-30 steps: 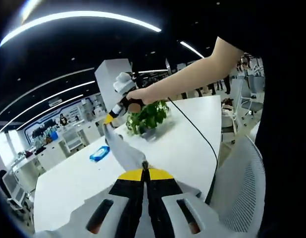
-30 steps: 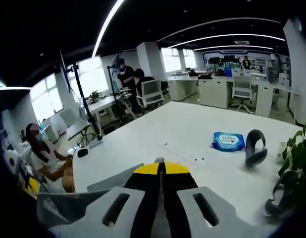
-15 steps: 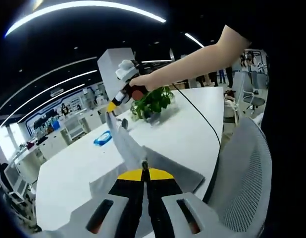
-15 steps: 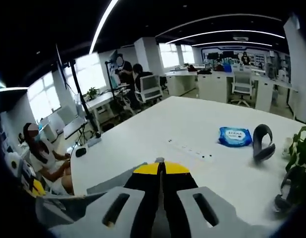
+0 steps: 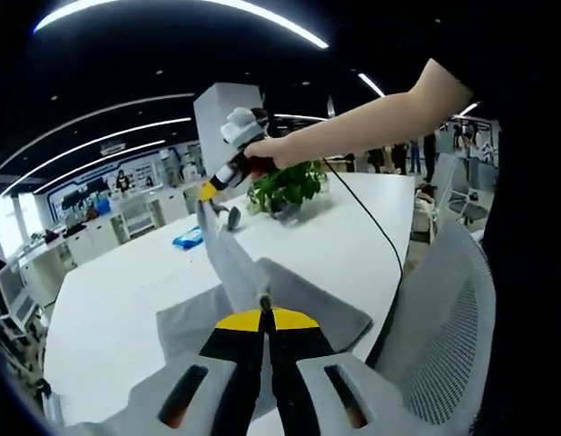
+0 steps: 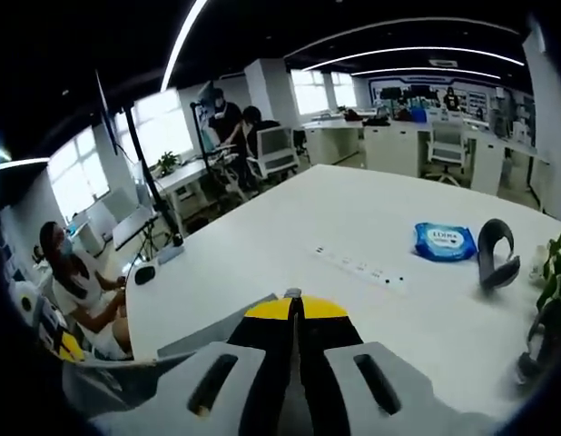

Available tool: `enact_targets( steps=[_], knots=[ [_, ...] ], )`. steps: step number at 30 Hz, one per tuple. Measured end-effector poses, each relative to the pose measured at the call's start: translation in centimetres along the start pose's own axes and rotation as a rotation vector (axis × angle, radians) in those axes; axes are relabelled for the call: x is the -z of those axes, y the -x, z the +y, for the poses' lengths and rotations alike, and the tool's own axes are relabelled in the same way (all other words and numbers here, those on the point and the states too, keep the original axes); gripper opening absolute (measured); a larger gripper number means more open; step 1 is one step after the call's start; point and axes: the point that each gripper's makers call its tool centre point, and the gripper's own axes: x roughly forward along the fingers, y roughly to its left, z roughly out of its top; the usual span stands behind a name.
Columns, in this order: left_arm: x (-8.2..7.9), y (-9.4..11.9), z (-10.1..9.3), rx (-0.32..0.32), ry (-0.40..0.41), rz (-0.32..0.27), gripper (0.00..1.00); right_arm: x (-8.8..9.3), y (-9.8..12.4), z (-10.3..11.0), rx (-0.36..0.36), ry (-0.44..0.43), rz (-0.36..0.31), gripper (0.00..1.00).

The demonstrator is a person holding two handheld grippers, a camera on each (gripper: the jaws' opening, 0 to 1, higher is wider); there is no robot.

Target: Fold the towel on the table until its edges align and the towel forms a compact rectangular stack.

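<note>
1 towel [image 5: 290,304], grey, partly lifted off white table [image 5: 126,300]. 2 grippers, both clamped on towel edge: left gripper [image 5: 265,313] near table edge, right gripper [image 5: 208,193] raised, cloth stretched betw. them. Nearby: 1 plant [image 5: 285,186], 1 blue wipes pack [image 6: 447,241], 1 power strip [image 6: 358,266], 1 mesh chair [image 5: 444,336].

Both hand-held grippers, left [image 5: 265,313] and right [image 6: 293,313], are clamped closed.
</note>
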Motion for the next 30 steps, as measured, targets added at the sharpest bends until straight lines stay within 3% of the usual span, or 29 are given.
enact_targets(
  steps=[9, 18, 22, 30],
  knots=[
    [2.2, 0.4, 1.4, -0.031, 0.087, 0.022, 0.01, 0.5, -2.4, 1.0, -0.020, -0.011, 0.019, 0.00],
    [3.9, 0.7, 2.2, -0.064, 0.141, 0.047, 0.01, 2.2, -5.3, 1.3, -0.036, -0.016, 0.076, 0.00],
    [4.5, 0.8, 2.6, -0.072, 0.201, 0.048, 0.01, 2.9, -6.5, 1.5, -0.046, -0.021, 0.096, 0.00],
    [7.8, 0.9, 3.8, -0.102, 0.257, 0.104, 0.01, 3.6, -9.2, 0.9, -0.059, -0.044, 0.123, 0.00]
  ],
)
